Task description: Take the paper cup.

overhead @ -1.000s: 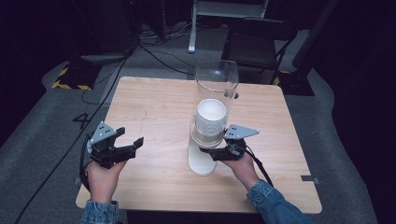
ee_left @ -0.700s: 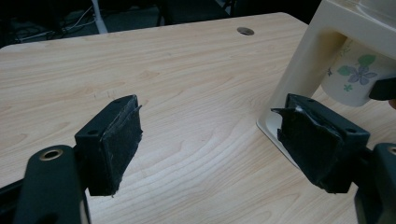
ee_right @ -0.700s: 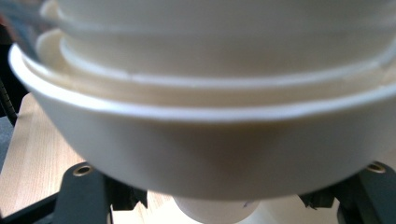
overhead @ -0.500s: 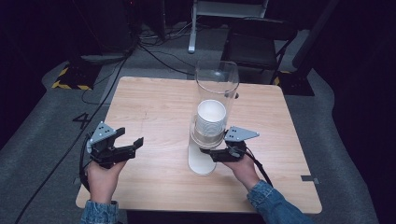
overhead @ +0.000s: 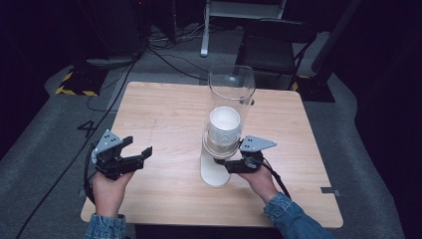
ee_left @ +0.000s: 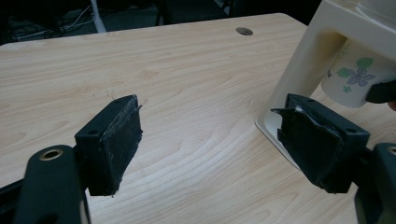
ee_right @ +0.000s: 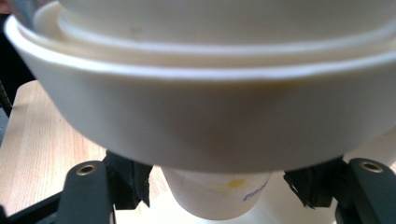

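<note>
Bare table (overhead: 164, 114) left of the cup dispenser (overhead: 230, 99) stands open.

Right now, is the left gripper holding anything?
No, the left gripper has its jaws spread wide over bare table, with nothing between them.

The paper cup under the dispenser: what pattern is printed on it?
Green and purple flowers on the white paper cup, clearest in the left gripper view.

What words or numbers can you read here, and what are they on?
"4": a pale mark on the grey floor left of the table.
Blue print on the paper cup between the right tongs: too blurred to read.
Nothing else readable.
</note>
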Demonstrator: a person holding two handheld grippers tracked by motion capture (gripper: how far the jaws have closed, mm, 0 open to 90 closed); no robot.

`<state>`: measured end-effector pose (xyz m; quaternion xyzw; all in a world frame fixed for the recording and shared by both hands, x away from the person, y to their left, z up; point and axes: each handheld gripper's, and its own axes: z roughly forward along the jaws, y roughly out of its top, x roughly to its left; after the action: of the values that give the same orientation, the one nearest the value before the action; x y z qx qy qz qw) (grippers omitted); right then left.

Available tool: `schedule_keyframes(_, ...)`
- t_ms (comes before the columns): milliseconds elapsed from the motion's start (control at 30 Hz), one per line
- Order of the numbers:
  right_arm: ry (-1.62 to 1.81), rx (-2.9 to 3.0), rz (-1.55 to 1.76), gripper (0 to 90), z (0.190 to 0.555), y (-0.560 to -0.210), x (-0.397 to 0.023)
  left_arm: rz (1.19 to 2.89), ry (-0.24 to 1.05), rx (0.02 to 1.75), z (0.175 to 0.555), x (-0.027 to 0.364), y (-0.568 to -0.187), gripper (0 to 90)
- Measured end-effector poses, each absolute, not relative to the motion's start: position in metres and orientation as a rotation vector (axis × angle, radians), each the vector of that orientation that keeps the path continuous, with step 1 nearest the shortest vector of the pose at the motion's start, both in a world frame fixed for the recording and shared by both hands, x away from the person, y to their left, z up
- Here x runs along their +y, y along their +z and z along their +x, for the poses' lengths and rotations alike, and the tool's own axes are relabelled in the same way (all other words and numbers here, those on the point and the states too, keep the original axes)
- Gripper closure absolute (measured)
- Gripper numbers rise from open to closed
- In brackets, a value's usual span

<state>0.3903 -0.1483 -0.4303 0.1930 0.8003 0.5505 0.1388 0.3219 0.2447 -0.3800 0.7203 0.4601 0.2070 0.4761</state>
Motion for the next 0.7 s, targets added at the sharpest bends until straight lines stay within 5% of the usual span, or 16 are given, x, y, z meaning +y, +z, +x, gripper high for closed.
schedule_keyframes(700,1.693,2.304,0.546,32.8,0.3942,-0.44,-0.1504,1.77,0.487,1.125,0.3239,0.2436,-0.3826,21.2)
